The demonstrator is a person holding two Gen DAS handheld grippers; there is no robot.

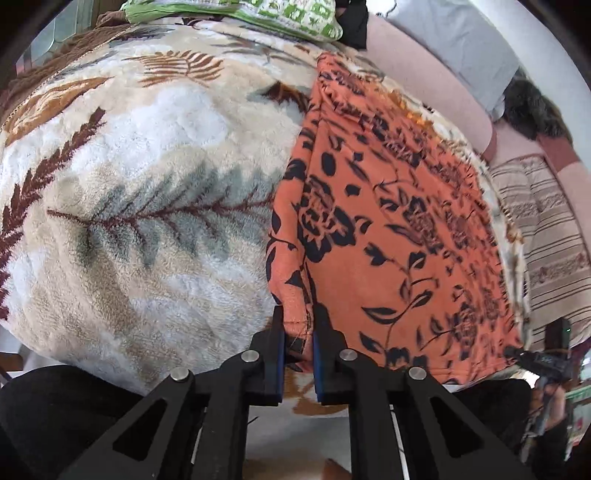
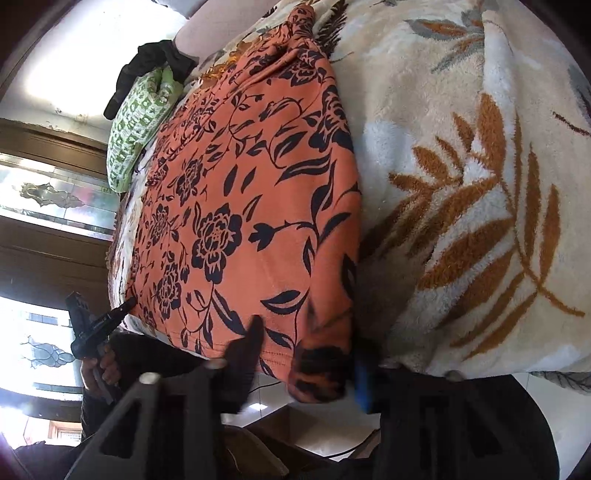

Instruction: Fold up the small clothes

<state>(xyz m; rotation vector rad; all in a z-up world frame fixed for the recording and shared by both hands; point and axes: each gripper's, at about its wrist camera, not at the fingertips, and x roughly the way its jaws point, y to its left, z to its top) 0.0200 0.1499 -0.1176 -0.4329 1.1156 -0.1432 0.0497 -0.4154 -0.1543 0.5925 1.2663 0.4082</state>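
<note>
Where tongs (image 1: 298,328) pinch: garment (image 1: 388,229) hem (corner).

A bed under a plush cream blanket (image 1: 140,155) printed with brown and grey leaves fills the room. A green checked pillow (image 1: 288,18) lies at its far end beside a pink padded headboard (image 1: 424,74). Dark wood-framed patterned glass (image 2: 55,195) glows with bright daylight.

I see an orange garment (image 1: 388,229) printed with black roses, leaves and vines. Under it my blanket (image 1: 147,177) is cream and white plush with brown, rust and grey-green fern fronds. Beyond lies a green-and-white checked pillow (image 2: 136,125). My left gripper (image 1: 298,332) is black with blue pads.
</note>
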